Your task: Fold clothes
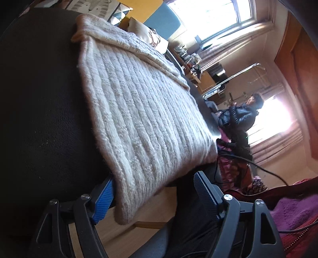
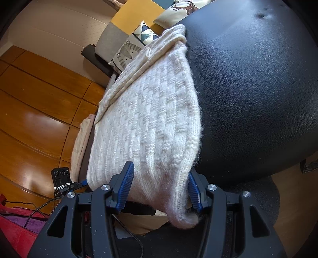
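Cream ribbed-knit sweater (image 2: 147, 123), folded on black leather surface (image 2: 258, 89); left gripper (image 1: 153, 190) and right gripper (image 2: 161, 186) released, straddling near corners (likely positioning to grasp)

One cream knitted sweater (image 1: 139, 111) (image 2: 151, 123), on one black leather surface (image 1: 43, 119) (image 2: 258, 89). Two grippers: left gripper (image 1: 153, 196), right gripper (image 2: 160, 190), each with two blue pads. Three patterned cushions far in right wrist view: zebra (image 2: 125, 54), triangle (image 2: 144, 32), deer (image 2: 178, 12). Two bright windows, left wrist view.
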### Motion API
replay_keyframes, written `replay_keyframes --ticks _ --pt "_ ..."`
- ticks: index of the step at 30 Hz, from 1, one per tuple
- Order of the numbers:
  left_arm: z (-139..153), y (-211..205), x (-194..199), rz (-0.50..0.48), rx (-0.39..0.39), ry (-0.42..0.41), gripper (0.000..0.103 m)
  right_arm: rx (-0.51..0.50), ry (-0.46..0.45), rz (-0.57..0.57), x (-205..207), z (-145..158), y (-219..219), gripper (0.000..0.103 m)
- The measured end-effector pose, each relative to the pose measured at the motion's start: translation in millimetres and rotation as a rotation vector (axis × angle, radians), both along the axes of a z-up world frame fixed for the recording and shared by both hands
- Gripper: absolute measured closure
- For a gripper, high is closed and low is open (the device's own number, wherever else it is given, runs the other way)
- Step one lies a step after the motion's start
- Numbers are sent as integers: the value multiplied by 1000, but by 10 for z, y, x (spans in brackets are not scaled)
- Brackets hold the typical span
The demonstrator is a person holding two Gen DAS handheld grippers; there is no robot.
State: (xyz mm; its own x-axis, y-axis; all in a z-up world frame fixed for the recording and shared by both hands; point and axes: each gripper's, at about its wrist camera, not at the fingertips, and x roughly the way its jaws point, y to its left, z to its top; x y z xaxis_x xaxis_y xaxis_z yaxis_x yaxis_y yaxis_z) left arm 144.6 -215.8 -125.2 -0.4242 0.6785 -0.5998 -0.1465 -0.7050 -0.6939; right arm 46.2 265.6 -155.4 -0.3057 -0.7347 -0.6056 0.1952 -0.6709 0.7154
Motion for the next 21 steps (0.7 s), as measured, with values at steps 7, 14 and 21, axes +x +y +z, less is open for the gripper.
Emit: replay_keyframes --ticks 7,14,21 --pt "191 525 -93 -25 -359 25 24 12 10 16 -12 7 -25 48" --pt "198 798 -241 -3 -548 41 24 17 21 16 -42 21 -53 48" --pt "176 874 -292 18 -613 33 24 23 39 22 -44 23 -86 48"
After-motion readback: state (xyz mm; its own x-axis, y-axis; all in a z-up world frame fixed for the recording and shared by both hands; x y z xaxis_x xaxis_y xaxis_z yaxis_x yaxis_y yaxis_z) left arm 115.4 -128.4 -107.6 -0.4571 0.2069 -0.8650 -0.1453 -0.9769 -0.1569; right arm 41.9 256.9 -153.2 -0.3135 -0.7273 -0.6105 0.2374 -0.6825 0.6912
